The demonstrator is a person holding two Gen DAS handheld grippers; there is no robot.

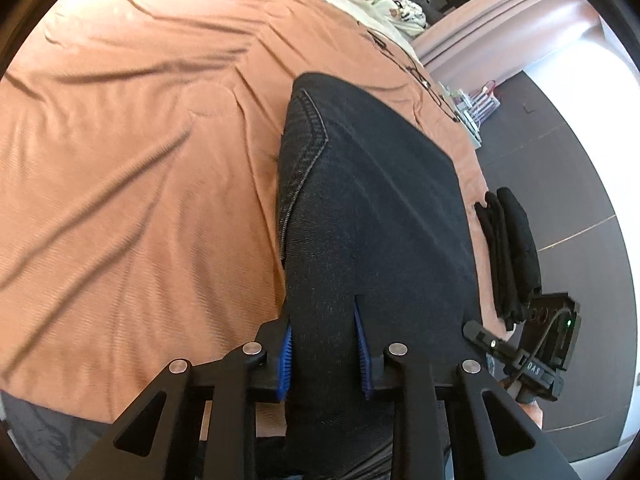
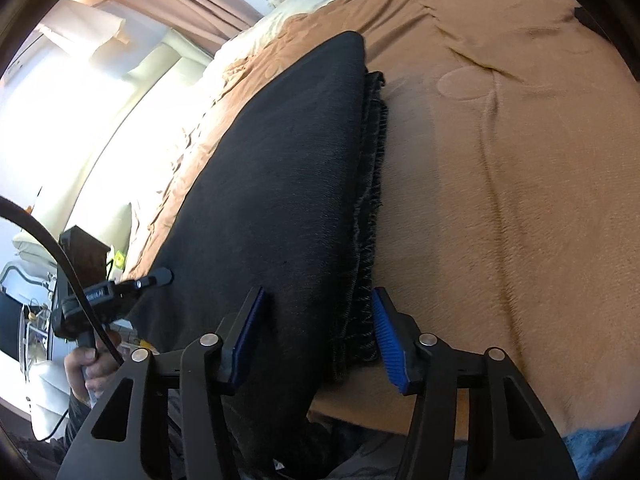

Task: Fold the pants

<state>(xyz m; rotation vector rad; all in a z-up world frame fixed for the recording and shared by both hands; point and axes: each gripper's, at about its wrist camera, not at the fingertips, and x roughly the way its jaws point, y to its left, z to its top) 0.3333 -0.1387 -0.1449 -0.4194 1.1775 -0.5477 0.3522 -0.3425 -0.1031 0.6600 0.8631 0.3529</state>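
I see the pants (image 1: 372, 208), dark denim, lying folded on the bed (image 1: 132, 152), which is covered in an orange-brown spread. The near end of the garment hangs over the bed's front edge toward both of my tools.

Left gripper (image 1: 323, 354): jaws spread, blue pads visible on both inner faces. The pants fabric runs straight between the jaws and on past them; a seam and a zipper line lie ahead and slightly left of the jaws. I cannot tell whether the pads press the cloth. Beyond the right jaw, a small stack of black folded cloth (image 1: 510, 252) rests at the bed's edge, just beside the pants. The other tool shows further right of that jaw, touching the garment's near corner.

Right gripper (image 2: 320, 334): jaws spread wide. Between them sits the stitched edge of the folded layers, close to the right jaw; the smooth top layer extends ahead and to the left of the left jaw. The pads do not visibly close on the fabric. To the left of the left jaw, the left tool's tip rests against the pants, with the person's hand (image 2: 90, 368) on its grip.
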